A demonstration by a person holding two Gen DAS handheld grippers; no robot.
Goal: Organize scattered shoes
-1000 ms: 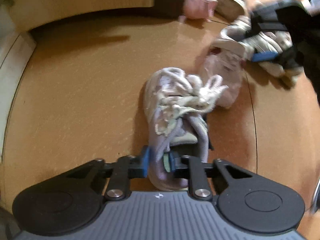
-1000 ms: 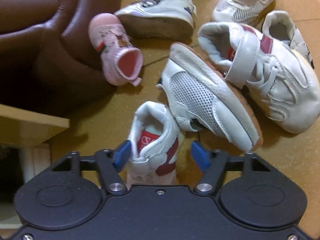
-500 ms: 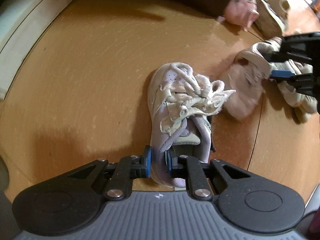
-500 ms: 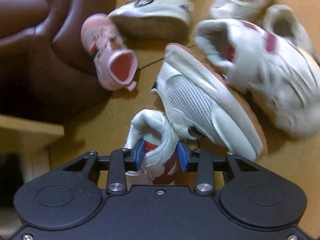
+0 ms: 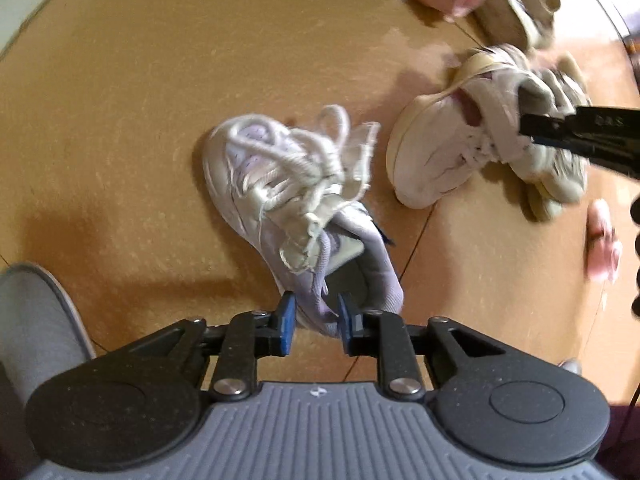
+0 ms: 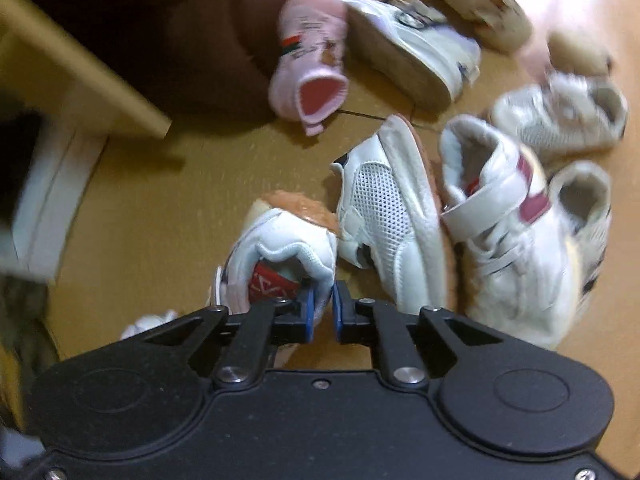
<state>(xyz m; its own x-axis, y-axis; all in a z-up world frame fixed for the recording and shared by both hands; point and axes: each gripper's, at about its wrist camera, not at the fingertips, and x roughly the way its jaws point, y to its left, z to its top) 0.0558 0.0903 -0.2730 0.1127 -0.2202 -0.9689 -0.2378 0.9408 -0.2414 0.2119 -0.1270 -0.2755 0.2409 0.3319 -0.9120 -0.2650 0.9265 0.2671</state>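
A lavender and white sneaker point(image 5: 280, 184) with loose white laces lies toe-away on the tan floor, slightly angled. My left gripper point(image 5: 316, 320) is shut on its heel collar. A white child's shoe with red trim point(image 6: 280, 256) is tipped so that its brown sole faces up and away. My right gripper point(image 6: 322, 312) is shut on the edge of its collar. The left wrist view shows that same white and red shoe point(image 5: 440, 152) to the right of the sneaker, with the right gripper point(image 5: 532, 128) pinching it.
Loose shoes crowd the floor ahead of my right gripper: a white mesh one on its side point(image 6: 384, 220), a white and red strap shoe point(image 6: 500, 232), a pink boot point(image 6: 308, 60). A dark brown sofa point(image 6: 180, 40) and a wooden board point(image 6: 80, 60) stand left. A grey slipper-like shape point(image 5: 32, 320) is at lower left.
My right gripper went from open around the white and red shoe to shut on its collar, and the shoe tipped up. The left gripper kept its hold on the sneaker while swinging it.
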